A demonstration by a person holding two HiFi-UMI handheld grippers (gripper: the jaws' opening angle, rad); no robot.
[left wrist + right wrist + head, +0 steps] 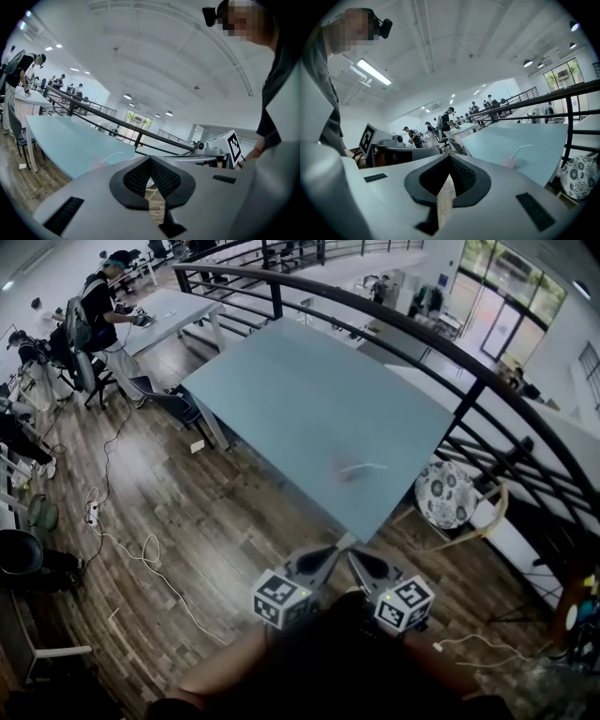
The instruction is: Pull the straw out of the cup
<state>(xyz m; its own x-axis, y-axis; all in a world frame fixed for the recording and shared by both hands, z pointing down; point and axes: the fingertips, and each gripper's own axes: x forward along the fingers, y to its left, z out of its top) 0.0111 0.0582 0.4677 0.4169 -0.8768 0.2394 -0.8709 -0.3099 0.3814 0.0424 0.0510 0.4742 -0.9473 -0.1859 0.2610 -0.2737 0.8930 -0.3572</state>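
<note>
A small translucent pinkish cup (343, 472) stands near the near corner of the pale blue table (309, 399), with a white bent straw (363, 467) leaning out of it to the right. The right gripper view shows the cup (509, 162) and straw (520, 151) ahead to the right. In the left gripper view they are faint, with the straw (112, 156) ahead to the left. My left gripper (330, 555) and right gripper (359, 559) are side by side over the wooden floor, short of the table's corner. Both are shut and hold nothing, with left jaws (150, 160) and right jaws (449, 157) tip to tip.
A black railing (450, 352) runs behind and to the right of the table. A round floral-cushioned chair (447, 493) stands off the table's right corner. Cables (141, 549) trail over the wooden floor at left, beside a black bin (19, 554). A person (98, 306) works at a far table.
</note>
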